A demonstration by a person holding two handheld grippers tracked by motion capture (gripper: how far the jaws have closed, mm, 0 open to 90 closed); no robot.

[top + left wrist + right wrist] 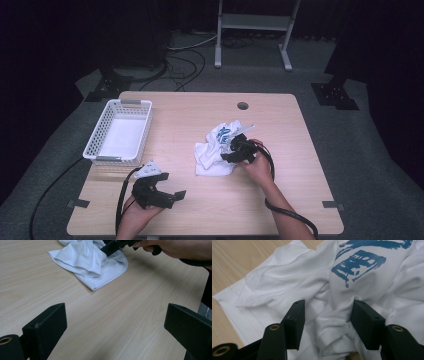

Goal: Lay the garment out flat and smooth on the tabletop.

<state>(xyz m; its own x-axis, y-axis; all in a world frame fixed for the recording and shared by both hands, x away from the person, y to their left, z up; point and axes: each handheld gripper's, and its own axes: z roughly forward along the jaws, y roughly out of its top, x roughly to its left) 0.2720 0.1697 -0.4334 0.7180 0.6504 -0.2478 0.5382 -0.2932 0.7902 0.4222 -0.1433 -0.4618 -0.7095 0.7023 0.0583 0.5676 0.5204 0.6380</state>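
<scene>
The white shirt [216,150] lies crumpled mid-worktop [280,200], right of the empty basket [119,131], so nothing is packed or folded yet. The right gripper [327,322] is pushed down into the cloth with a bunched fold between its fingers [295,320], which stand half-closed around it; a firm pinch looks not yet made. The left gripper [115,332] rests near the front edge, fingers spread wide over bare wood. Lifting the shirt appears to come next

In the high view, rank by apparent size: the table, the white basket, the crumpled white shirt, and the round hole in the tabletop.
1. table
2. white basket
3. crumpled white shirt, not far behind the basket
4. round hole
</scene>
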